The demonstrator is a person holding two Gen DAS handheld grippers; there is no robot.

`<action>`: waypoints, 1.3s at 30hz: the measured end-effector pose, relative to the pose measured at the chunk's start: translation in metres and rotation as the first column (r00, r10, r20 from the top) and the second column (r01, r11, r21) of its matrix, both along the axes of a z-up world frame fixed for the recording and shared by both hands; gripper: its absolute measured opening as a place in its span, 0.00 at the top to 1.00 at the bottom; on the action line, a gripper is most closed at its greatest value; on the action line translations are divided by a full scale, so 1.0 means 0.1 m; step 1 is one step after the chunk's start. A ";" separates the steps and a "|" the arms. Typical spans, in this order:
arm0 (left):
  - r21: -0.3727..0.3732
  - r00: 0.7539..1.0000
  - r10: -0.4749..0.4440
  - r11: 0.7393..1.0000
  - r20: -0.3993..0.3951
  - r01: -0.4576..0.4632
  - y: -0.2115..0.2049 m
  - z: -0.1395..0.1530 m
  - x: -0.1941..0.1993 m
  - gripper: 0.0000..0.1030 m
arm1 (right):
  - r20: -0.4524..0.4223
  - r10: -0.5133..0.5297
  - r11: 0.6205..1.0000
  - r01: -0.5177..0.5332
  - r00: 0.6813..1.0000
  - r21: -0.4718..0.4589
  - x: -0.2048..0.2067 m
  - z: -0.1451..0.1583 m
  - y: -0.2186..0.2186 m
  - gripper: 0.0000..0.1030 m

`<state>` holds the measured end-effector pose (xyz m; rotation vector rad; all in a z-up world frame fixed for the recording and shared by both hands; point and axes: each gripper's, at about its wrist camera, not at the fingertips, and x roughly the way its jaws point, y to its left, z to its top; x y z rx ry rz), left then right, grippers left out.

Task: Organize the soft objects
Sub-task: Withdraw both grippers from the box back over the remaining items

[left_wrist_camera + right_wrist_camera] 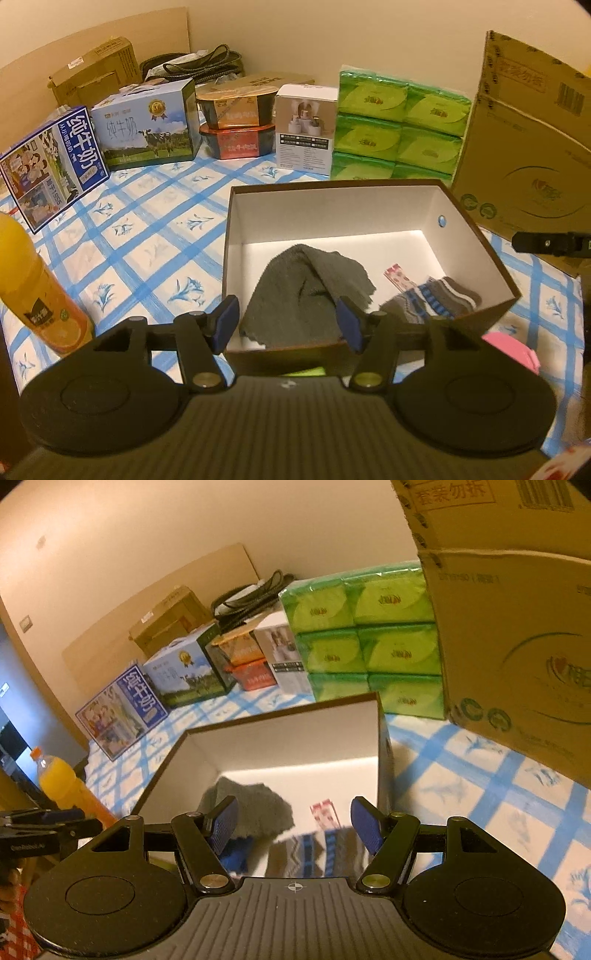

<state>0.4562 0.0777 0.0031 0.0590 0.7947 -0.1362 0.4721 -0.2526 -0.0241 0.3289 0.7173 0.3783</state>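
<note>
Over the brown box (480, 236), your left gripper (288, 321) and right gripper (293, 823) both hang released; grey towel (306, 288) and striped socks (439, 299) lie inside. Smooth them flat, side by side.

A surface covered with a white cloth with blue checks and blue flower prints (155, 236) carries everything. Straight ahead of the left gripper (288, 319) an open brown cardboard box with white inside (332, 206) stands on it. Beyond the box are a stack of green tissue packs (399, 122), a small white carton (306, 133), two dark food tubs (236, 125) and two blue milk cartons (144, 125). To the gripper's left stands an orange juice bottle (33, 288), to its right a big brown cardboard carton (524, 147).
</note>
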 end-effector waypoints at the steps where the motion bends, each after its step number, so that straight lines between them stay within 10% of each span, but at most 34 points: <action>1: -0.005 1.000 -0.001 1.000 -0.001 0.001 0.00 0.02 -0.04 0.46 | -0.002 0.001 1.000 -0.001 1.000 0.000 -0.05 0.01 -0.01 0.35; 39: -0.060 0.998 0.061 0.996 0.034 -0.059 -0.15 0.30 -2.24 0.45 | 0.017 0.047 0.999 -0.046 0.999 -0.016 -2.24 0.25 0.24 0.27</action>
